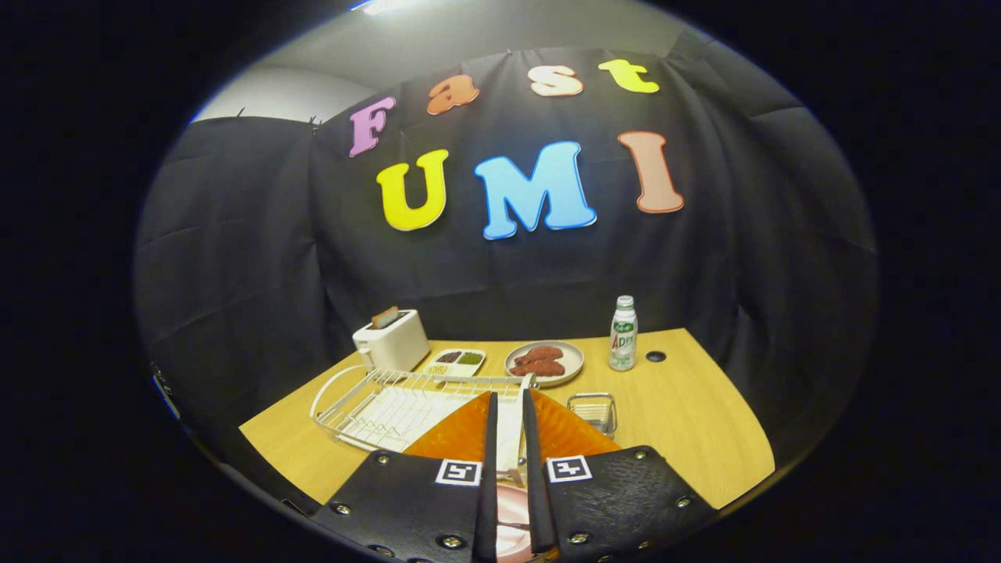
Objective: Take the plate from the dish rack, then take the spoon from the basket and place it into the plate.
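My gripper (pixel 508 395) is nearly shut, its two fingers (pixel 489 453) a narrow gap apart. A slim spoon (pixel 508 438), pale with a pink part close to me, lies lengthwise in that gap, pressed from both sides. Under the fingers an orange plate (pixel 453 434) lies flat on the wooden table (pixel 688 422), spreading out to either side of them. The white wire dish rack (pixel 367 399) stands just beyond the plate to the left, with nothing standing in its slots. A small wire basket (pixel 592 410) sits just right of the fingertips and looks empty.
Along the back of the table stand a white toaster (pixel 391 340), a small divided dish (pixel 457 360), a plate of reddish food (pixel 545 361) and a small bottle (pixel 623 332). Bare table lies right of the basket.
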Demonstrator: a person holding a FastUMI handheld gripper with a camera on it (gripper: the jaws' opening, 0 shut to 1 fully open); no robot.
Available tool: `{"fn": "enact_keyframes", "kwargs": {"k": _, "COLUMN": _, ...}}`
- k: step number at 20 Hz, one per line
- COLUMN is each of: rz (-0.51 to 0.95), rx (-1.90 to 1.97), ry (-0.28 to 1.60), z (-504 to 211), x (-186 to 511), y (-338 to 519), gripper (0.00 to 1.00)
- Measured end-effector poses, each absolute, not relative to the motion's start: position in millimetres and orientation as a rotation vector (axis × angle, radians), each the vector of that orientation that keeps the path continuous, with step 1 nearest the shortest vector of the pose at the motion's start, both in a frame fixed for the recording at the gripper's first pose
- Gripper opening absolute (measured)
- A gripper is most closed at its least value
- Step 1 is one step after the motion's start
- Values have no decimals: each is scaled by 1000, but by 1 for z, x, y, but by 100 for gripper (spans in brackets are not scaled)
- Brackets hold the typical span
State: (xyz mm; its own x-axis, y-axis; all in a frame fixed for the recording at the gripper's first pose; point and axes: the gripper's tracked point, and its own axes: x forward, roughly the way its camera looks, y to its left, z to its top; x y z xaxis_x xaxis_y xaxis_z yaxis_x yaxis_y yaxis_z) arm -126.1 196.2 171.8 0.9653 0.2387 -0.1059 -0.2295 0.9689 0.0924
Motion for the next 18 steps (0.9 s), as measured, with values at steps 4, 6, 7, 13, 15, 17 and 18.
{"fn": "enact_keyframes", "kwargs": {"k": 4, "rz": 166, "rx": 83, "ry": 62, "z": 197, "x": -118, "y": 175, "gripper": 18}}
{"fn": "enact_keyframes", "kwargs": {"k": 6, "rz": 140, "rx": 73, "ry": 27, "z": 206, "x": -114, "y": 169, "gripper": 25}}
{"fn": "enact_keyframes", "kwargs": {"k": 7, "rz": 125, "rx": 69, "ry": 16, "z": 210, "x": -114, "y": 163, "gripper": 31}}
{"fn": "enact_keyframes", "kwargs": {"k": 13, "rz": 118, "rx": 52, "ry": 14, "z": 211, "x": -110, "y": 150, "gripper": 83}}
{"fn": "enact_keyframes", "kwargs": {"k": 15, "rz": 102, "rx": 46, "ry": -12, "z": 216, "x": -110, "y": 145, "gripper": 83}}
{"fn": "enact_keyframes", "kwargs": {"k": 17, "rz": 88, "rx": 37, "ry": -24, "z": 219, "x": -109, "y": 140, "gripper": 83}}
{"fn": "enact_keyframes", "kwargs": {"k": 18, "rz": 73, "rx": 30, "ry": -34, "z": 221, "x": -108, "y": 135, "gripper": 83}}
